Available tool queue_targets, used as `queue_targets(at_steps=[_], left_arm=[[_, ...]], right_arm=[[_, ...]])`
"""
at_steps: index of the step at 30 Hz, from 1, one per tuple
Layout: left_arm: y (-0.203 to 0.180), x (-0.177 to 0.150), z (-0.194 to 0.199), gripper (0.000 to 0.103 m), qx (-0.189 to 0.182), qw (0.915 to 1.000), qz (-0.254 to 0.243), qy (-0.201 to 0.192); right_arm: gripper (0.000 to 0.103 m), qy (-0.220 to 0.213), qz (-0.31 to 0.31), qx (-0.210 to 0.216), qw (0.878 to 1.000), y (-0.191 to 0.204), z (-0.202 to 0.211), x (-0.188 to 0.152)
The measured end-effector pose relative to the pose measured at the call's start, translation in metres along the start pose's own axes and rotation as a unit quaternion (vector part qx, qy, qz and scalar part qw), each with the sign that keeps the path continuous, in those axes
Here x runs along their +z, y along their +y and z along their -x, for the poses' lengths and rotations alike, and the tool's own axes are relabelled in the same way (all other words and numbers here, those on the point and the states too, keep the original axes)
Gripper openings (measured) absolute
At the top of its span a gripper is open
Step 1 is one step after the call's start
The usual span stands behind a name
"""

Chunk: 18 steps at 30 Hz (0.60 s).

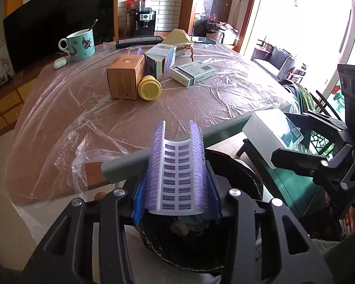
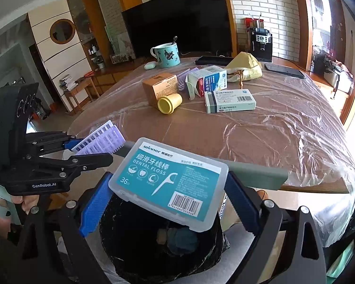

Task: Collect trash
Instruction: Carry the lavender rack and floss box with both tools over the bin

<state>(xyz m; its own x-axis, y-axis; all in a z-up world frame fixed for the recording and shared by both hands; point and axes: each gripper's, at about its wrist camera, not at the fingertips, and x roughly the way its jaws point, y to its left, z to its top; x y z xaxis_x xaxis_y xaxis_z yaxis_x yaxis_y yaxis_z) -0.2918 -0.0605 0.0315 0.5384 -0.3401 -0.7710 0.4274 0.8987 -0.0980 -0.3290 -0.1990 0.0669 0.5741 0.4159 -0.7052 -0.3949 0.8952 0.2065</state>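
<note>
A lived-in home: a living and dining room.

A large black flat television (image 2: 177, 21) stood at upper centre before a white brick wall (image 2: 267, 7), with a black countertop coffee machine (image 2: 260, 45) at upper right. A teal patterned ceramic mug (image 2: 166, 55) sat on the plastic-covered brown dining table (image 2: 260, 137). In the left wrist view, a grey upholstered sofa (image 1: 275, 62) showed at right by bright windows.

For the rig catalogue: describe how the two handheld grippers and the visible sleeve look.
Both are black angular linkage frames with silver rivets and ribbed blue finger pads. The left gripper bears white "GenRobot.AI" lettering; the right gripper shows round ports on its housing. A pale green fuzzy sleeve shows.
</note>
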Motion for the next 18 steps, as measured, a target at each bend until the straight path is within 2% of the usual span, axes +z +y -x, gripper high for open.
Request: queue_targets(at_steps=[18], left_arm=[[-0.012,-0.029,-0.023,0.044,-0.003,0.9985,-0.02,0.05]], right_arm=[[0.091,0.043,0.017,-0.003,0.999,0.007,-0.015,-0.025]])
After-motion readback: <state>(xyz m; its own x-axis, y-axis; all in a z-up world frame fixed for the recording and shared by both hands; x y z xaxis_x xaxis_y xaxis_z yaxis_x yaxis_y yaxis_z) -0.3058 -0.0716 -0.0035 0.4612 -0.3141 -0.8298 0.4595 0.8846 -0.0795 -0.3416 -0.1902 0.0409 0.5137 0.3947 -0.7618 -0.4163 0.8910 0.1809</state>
